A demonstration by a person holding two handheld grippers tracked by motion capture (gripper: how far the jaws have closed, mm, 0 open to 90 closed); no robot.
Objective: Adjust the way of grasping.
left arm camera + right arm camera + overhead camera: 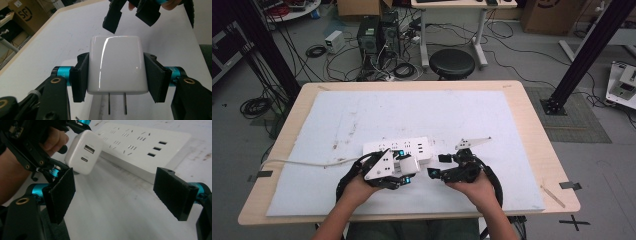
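As its casing is glossy white plastic with rounded corners, the USB wall charger (116, 65) is judged light, rigid and slippery; it would tolerate a firm squeeze but could pivot or slide out if gripped near an edge. Its two flat metal prongs (117, 103) project from the underside in the left gripper view and are the part most easily bent, so hold is best taken on the two flat side faces, clear of the prongs and of the port face. That face, seen in the right gripper view, carries one USB-A port and one smaller oval port (87, 154).

The charger sits just in front of the white power strip (398, 148), raised off the white mat (422, 115) and apparently not yet plugged in; whether the prongs touch anything cannot be told.

The left gripper (117, 75) is clamped on the charger, one black pad flat on each side face, jaws only as wide as the body. The grip looks centred and square.

The right gripper (122, 195) stands wide, nothing between its pads, hovering low over the mat near the strip's front edge and beside the charger.

The strip's white cable (302, 162) runs off leftwards across the wooden table (532, 125).
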